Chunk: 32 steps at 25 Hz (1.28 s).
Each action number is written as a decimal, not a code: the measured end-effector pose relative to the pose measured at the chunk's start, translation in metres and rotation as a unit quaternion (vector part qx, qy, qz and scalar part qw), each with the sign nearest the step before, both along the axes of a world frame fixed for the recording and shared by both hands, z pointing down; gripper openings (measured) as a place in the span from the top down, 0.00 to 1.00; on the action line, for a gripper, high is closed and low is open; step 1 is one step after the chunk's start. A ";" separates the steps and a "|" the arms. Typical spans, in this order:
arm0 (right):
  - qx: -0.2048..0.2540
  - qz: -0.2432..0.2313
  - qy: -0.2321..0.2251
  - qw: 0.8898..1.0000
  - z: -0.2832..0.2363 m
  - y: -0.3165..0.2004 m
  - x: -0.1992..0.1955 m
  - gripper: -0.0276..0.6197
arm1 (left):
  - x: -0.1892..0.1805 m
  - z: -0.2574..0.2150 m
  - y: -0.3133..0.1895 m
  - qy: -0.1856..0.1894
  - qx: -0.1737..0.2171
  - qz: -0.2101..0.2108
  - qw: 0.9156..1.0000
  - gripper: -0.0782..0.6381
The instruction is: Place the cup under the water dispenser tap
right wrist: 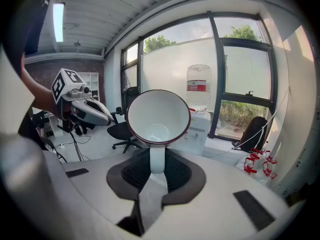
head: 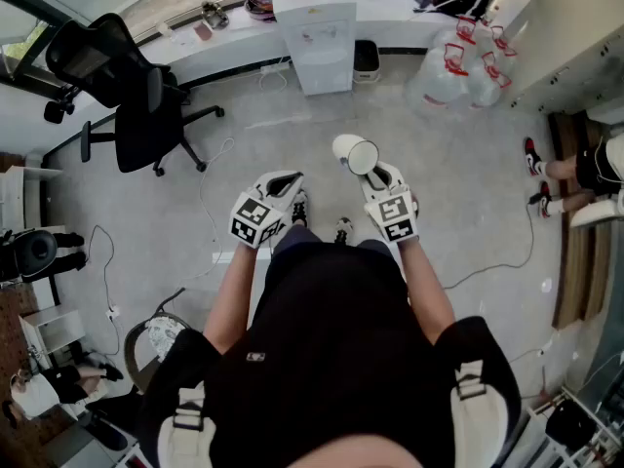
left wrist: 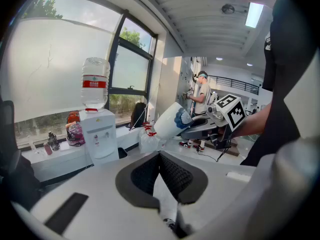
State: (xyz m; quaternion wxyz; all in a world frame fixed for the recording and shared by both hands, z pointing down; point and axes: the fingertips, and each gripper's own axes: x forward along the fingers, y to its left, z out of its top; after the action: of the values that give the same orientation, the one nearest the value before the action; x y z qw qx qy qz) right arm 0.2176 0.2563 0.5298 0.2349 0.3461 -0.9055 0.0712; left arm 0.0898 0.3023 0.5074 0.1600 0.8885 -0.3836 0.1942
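A white cup [head: 356,154] with a dark red rim and a blue print on its side is held out over the grey floor. My right gripper [head: 375,169] is shut on its handle. In the right gripper view the cup [right wrist: 158,116] opens toward the camera and the handle runs down between the black pads [right wrist: 135,171]. The white water dispenser [head: 317,32] stands by the far window counter, well ahead of both grippers, with a bottle [left wrist: 95,84] on top. My left gripper [head: 285,181] hangs level with the right one, its pads [left wrist: 177,174] together on nothing. It sees the cup [left wrist: 172,120] to its right.
A black office chair [head: 136,96] stands at the left. Several spare water jugs [head: 453,71] sit on the floor right of the dispenser. Another person's legs [head: 575,169] reach in at the right edge. Cables [head: 210,203] trail over the floor.
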 end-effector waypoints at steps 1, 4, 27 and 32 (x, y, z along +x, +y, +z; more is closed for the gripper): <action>-0.001 -0.001 0.001 1.000 0.001 0.002 0.002 0.88 | 0.003 0.001 0.002 -0.001 0.000 0.001 1.000 0.89; 0.000 -0.001 0.002 1.000 0.004 0.006 0.005 0.88 | 0.007 0.002 0.005 -0.003 0.001 0.003 1.000 0.89; -0.006 -0.007 0.002 1.000 0.006 -0.011 -0.001 0.88 | -0.007 0.004 -0.008 0.000 0.007 -0.022 1.000 0.89; -0.013 -0.006 0.014 1.000 0.011 -0.024 -0.012 0.88 | -0.024 0.019 -0.021 0.010 -0.014 -0.025 1.000 0.89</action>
State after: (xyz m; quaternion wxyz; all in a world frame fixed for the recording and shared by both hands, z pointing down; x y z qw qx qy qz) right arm 0.2053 0.2322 0.5408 0.2522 0.3390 -0.9031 0.0765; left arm 0.0657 0.2810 0.5266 0.1806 0.8783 -0.4014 0.1867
